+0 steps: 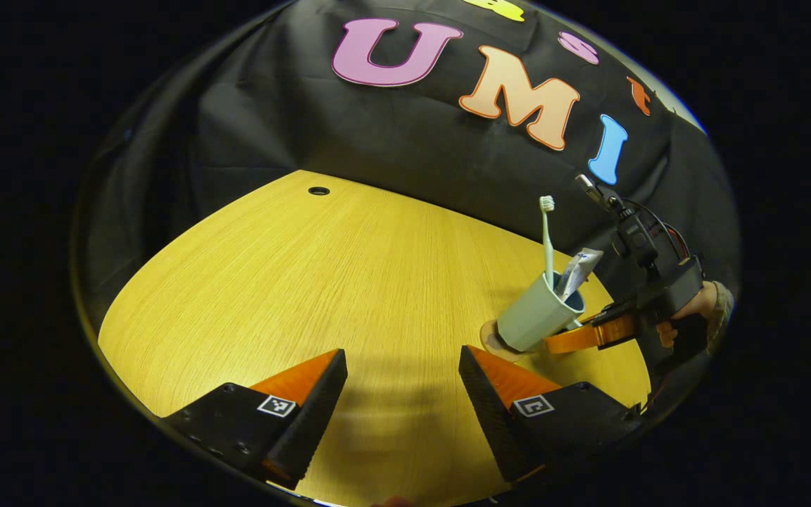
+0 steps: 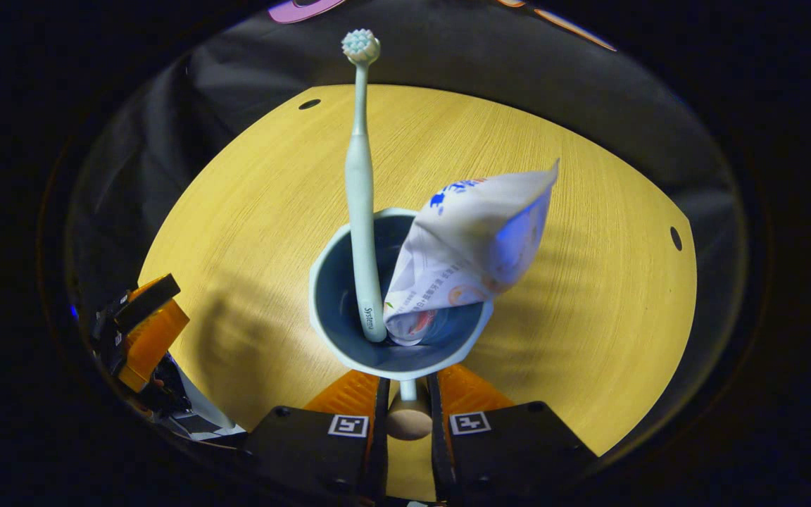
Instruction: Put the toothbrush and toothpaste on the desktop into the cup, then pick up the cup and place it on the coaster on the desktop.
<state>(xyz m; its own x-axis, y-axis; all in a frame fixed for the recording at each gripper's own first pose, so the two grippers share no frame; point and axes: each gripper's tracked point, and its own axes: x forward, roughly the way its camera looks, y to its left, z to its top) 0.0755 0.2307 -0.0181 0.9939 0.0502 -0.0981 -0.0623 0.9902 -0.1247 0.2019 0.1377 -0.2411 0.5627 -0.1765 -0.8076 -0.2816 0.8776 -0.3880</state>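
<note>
Cup (image 1: 533,314): pale, rigid, smooth-walled, probably light but top-heavy, with toothbrush (image 1: 547,236) and toothpaste (image 1: 579,270) standing in it; it sits tilted at the coaster (image 1: 488,340) near the desktop (image 1: 349,282) edge. Your right gripper (image 2: 405,394) pinches its handle, jaws narrow; keep that grip low and level it gently. Your left gripper (image 1: 403,394) hangs wide, holding nothing.

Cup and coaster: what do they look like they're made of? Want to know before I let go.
The cup looks like matte plastic or glazed ceramic, I can't tell which: pale green outside, blue-grey inside, smooth with a soft sheen and a faceted rim. The coaster under it looks like light unfinished wood or cork: a dull tan disc with no gloss. The right gripper grips the cup's handle.
</note>
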